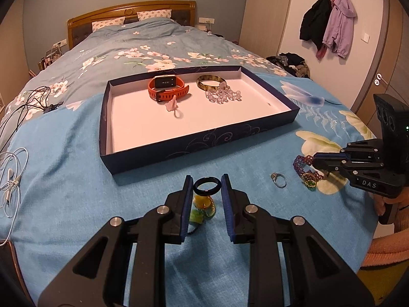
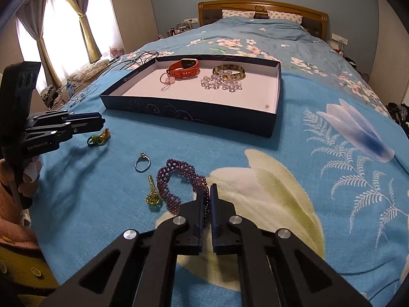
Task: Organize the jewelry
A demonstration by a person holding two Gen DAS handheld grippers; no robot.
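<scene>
Right tongs point(image 2: 210, 192) are clamped on one end of the purple beaded bracelet point(image 2: 179, 176), which lies on the blue floral blanket point(image 2: 294, 153) of the bed. This woven band of small round beads curves in an S, its long axis running from the pads away toward the left. Left tongs point(image 1: 206, 183) stand narrow around a dark, glossy ring point(image 1: 207, 186), held upright with its opening facing the camera; whether the pads press it cannot be told. Both tongs slope downward; fingers point(image 2: 30, 171) and a pink sleeve show behind the left handle. A silver ring point(image 2: 142, 163) and a gold pendant point(image 2: 152, 194) lie flat beside the bracelet. Beyond them sits the navy cardboard tray point(image 2: 194, 117), white inside, holding an orange watch point(image 2: 184, 68), a clear bead strand point(image 2: 223, 83) and a mottled bangle point(image 2: 231, 71).
</scene>
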